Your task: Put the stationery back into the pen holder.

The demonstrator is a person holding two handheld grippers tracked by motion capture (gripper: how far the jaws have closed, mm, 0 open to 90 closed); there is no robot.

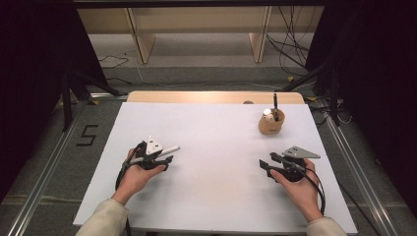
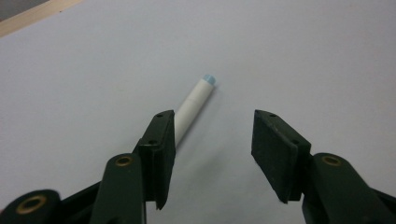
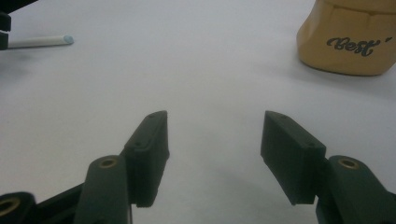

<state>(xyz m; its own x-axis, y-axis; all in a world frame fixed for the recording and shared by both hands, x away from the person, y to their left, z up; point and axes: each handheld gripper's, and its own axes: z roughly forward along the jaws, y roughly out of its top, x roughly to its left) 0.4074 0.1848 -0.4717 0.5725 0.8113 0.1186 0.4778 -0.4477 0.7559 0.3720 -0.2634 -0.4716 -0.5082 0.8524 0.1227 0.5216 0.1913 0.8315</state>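
A white pen (image 1: 168,149) with a pale blue tip lies level at my left gripper (image 1: 166,156), at the left of the white table top (image 1: 216,142). In the left gripper view the pen (image 2: 194,102) runs along the inner side of the left-hand jaw, its rear end hidden behind it. The other jaw stands well clear of it, so my left gripper (image 2: 212,122) is open. My right gripper (image 1: 267,162) rests at the right, open and holding nothing (image 3: 215,119). From there the pen (image 3: 39,41) shows at the far left.
A tan cup (image 1: 271,124) stands at the back right, lettered "Best" (image 3: 350,42). A black pen (image 1: 275,102) and a white object stand in it. A wooden strip (image 1: 196,97) borders the table's far edge. Dark stands and cables flank the table.
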